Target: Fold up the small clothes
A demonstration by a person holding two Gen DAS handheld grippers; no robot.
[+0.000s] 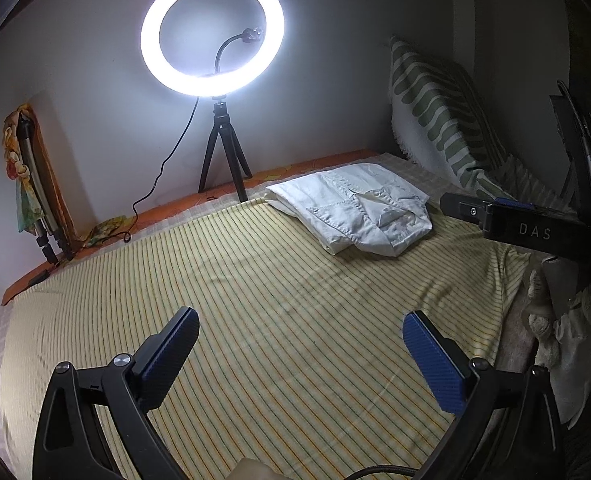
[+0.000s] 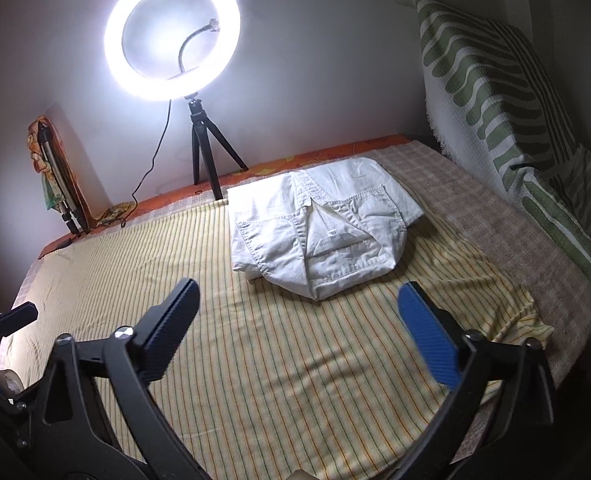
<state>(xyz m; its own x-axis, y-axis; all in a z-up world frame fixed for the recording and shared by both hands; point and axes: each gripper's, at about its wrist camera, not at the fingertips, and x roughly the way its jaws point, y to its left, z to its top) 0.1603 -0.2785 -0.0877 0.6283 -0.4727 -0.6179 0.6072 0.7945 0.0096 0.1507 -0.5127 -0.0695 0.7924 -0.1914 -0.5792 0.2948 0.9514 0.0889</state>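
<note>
A white shirt (image 1: 359, 206) lies folded into a compact bundle on the striped yellow sheet (image 1: 235, 300) toward the far right of the bed; the right wrist view has this shirt (image 2: 319, 228) just ahead, collar side toward me. My left gripper (image 1: 299, 352) hovers open over bare sheet, well short of the shirt, nothing between its blue pads. My right gripper (image 2: 299, 328) is open too, its fingertips a little short of the shirt's near edge, holding nothing. The right gripper's body (image 1: 527, 224) shows at the right edge of the left wrist view, beside the shirt.
A lit ring light on a small tripod (image 1: 213, 32) stands at the bed's far edge, its cable trailing left. A green-and-white patterned cushion (image 2: 507, 92) leans against the right wall. A folded stand with colourful cloth (image 1: 31, 176) leans in the far left corner. Crumpled pale fabric (image 1: 563, 320) lies off the bed's right side.
</note>
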